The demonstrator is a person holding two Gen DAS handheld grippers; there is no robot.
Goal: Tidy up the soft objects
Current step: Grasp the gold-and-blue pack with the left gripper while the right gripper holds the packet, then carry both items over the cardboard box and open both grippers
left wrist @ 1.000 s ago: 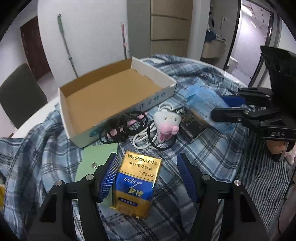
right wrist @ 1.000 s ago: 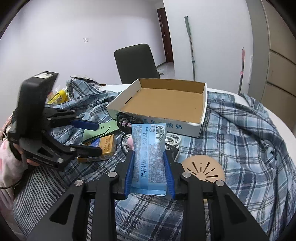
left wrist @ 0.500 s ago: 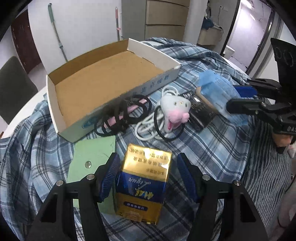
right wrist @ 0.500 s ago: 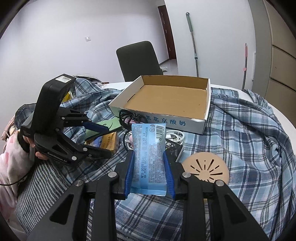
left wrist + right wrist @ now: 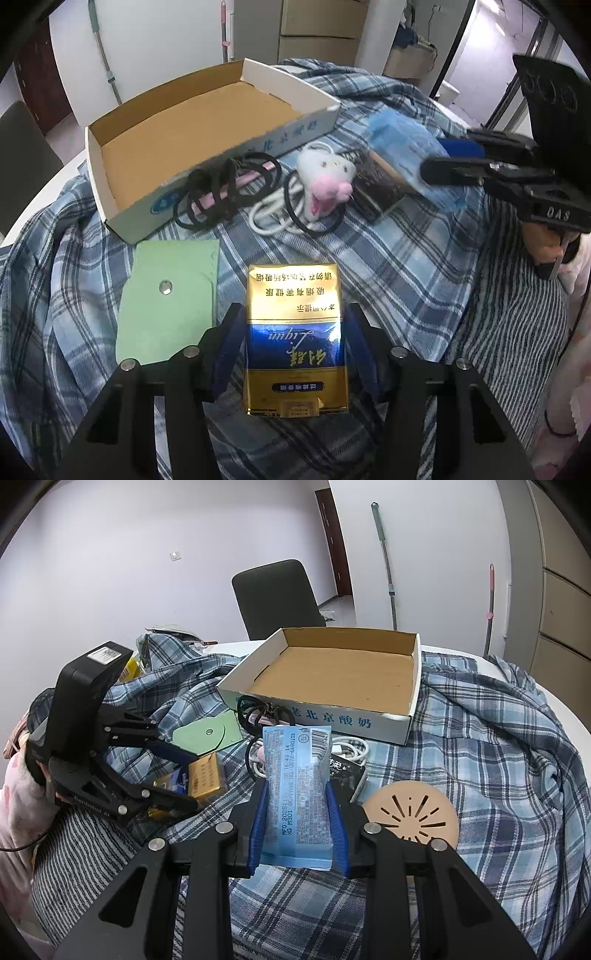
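My left gripper point(image 5: 293, 332) is shut on a gold and blue cigarette pack point(image 5: 295, 332), held just above the plaid cloth. My right gripper point(image 5: 297, 805) is shut on a light blue snack packet point(image 5: 297, 790), held upright above the cloth; it also shows in the left wrist view point(image 5: 402, 151). An open cardboard box point(image 5: 192, 122) stands empty behind them. In front of the box lie black hair ties point(image 5: 225, 188), a white and pink plush toy point(image 5: 325, 177) and a white cable point(image 5: 269, 218).
A green card point(image 5: 166, 299) lies left of the pack. A black packet point(image 5: 347, 771) and a tan round slotted disc point(image 5: 410, 812) lie right of my right gripper. A dark chair point(image 5: 277, 594) stands behind the round table. A striped cloth point(image 5: 517, 317) lies at the right.
My left gripper has closed in on the cigarette pack, and the pack now sits straight between the fingers. The right gripper has kept hold of the blue packet and shifted only slightly.
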